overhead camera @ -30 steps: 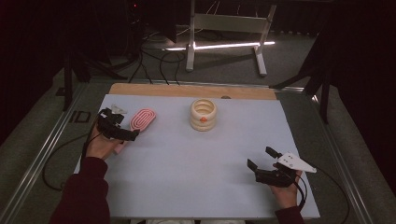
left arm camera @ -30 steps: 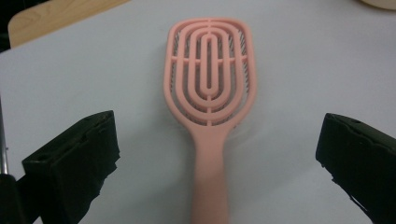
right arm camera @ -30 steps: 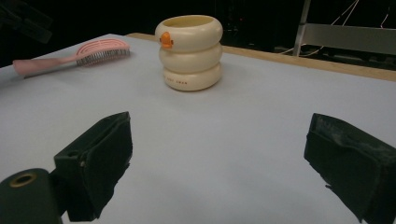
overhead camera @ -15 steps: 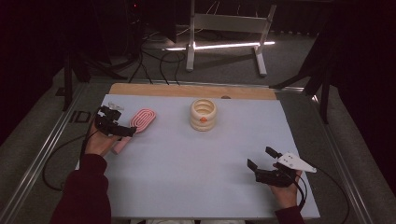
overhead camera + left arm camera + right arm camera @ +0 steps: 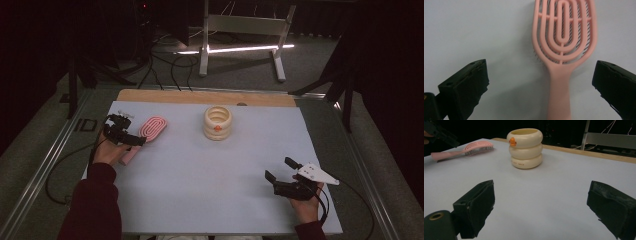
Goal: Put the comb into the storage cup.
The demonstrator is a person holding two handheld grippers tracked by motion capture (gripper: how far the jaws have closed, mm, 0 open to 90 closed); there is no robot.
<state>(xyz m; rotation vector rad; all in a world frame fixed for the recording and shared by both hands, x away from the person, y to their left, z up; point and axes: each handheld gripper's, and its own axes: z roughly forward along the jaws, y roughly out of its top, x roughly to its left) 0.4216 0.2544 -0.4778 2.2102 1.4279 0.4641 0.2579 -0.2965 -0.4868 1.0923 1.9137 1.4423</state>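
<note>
The left gripper (image 5: 131, 141), at the left of the high view, hovers with its jaws spread wide to either side of the pink plastic slotted hairbrush (image 5: 563, 50), empty and seemingly lined up to take its handle. The brush lies flat, bristles down, in the upper left of the pale blue-grey table mat (image 5: 200, 175). At lower right the right gripper (image 5: 280, 174) idles, jaws parted and empty. Mid-table stands a cream ringed cup with an orange duck bill (image 5: 218, 123). Beyond: a wooden edge strip (image 5: 165, 96), then dark floor with cables and a metal stand (image 5: 240, 25).
</note>
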